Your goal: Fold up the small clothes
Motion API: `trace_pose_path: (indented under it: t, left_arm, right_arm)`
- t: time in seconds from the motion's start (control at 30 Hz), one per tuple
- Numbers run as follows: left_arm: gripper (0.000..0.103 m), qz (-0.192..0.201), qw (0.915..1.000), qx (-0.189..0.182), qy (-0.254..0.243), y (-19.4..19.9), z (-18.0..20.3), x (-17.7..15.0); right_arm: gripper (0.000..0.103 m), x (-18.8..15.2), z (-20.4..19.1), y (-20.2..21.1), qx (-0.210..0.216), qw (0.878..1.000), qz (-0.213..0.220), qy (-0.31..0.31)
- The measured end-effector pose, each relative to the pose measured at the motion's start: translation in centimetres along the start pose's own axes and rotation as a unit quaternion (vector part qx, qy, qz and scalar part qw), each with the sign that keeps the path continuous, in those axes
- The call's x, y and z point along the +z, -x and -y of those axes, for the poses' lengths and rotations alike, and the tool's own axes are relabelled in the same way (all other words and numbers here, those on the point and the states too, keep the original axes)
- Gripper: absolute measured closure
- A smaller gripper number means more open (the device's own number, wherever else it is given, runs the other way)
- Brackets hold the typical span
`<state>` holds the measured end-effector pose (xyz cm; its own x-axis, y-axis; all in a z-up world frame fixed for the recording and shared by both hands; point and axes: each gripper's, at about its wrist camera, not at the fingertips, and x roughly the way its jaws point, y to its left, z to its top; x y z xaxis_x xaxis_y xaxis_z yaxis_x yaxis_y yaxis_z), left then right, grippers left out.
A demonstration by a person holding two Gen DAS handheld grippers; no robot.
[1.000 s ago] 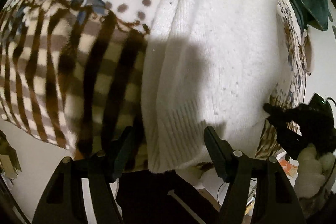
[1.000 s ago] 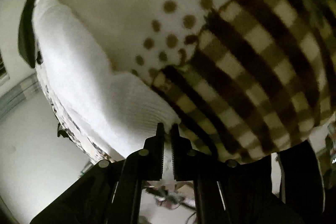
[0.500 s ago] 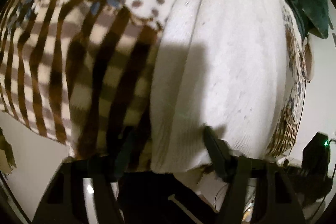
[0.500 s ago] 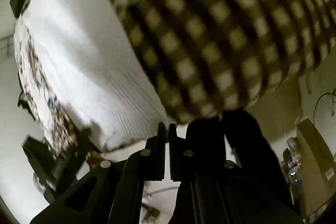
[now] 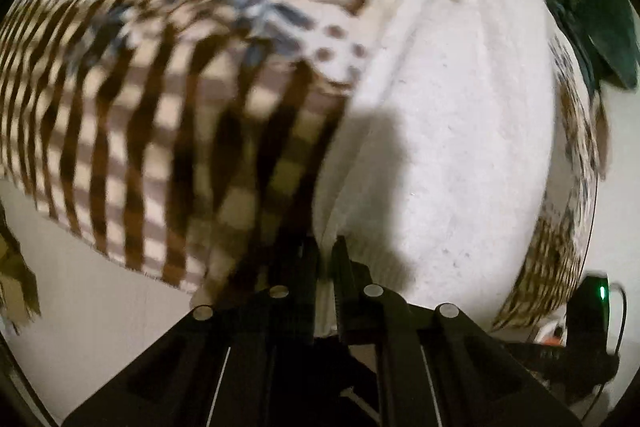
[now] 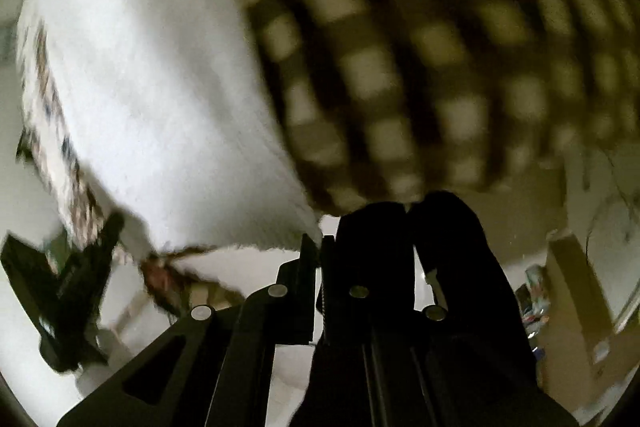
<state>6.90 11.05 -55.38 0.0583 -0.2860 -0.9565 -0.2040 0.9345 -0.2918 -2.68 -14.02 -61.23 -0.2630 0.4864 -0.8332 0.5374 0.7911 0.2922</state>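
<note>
A white knitted garment (image 5: 448, 131) lies on a patterned blanket (image 5: 140, 115) with brown stripes, dots and blue leaves. My left gripper (image 5: 327, 251) is shut on the garment's near hem at its left corner. In the right wrist view the white garment (image 6: 152, 99) fills the left side, beside the checked part of the blanket (image 6: 420, 59). My right gripper (image 6: 319, 247) is shut on the garment's near hem at its right corner. The left gripper (image 6: 64, 291) shows blurred at the lower left of the right wrist view.
A dark green cloth (image 5: 580, 7) lies at the far right of the blanket. A black device (image 5: 588, 311) with a green light sits at the lower right. A dark shape (image 6: 436, 267) stands beside the right gripper. A cluttered room corner (image 6: 560, 287) shows at right.
My left gripper has closed on the garment's hem; a second ago its jaws stood wide apart. The right gripper stays shut on the hem and has swung, so the view has turned.
</note>
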Motion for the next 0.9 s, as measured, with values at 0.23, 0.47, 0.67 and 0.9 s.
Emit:
trace_pose_path:
  t: [0.23,0.47,0.67,0.9]
  left_arm:
    - [0.075,-0.020,0.9973,-0.069,0.016,0.8,0.9,0.6]
    - [0.043,-0.022,0.9955,-0.087,0.028,0.1,0.1,1.6]
    - [0.051,-0.014,0.9991,-0.038,-0.015,-1.6,2.4,1.2]
    - [0.101,0.035,0.9985,-0.039,0.012,2.2,1.9,1.0]
  right_arm:
    - [0.054,1.3,1.3,3.3,0.051,0.998,-0.002,0.041]
    - [0.050,3.2,3.0,5.3,0.166,0.985,0.029,-0.023]
    - [0.098,4.5,4.3,2.7,0.196,0.973,0.031,-0.121]
    - [0.100,-0.6,1.8,5.3,0.085,0.994,0.041,-0.046]
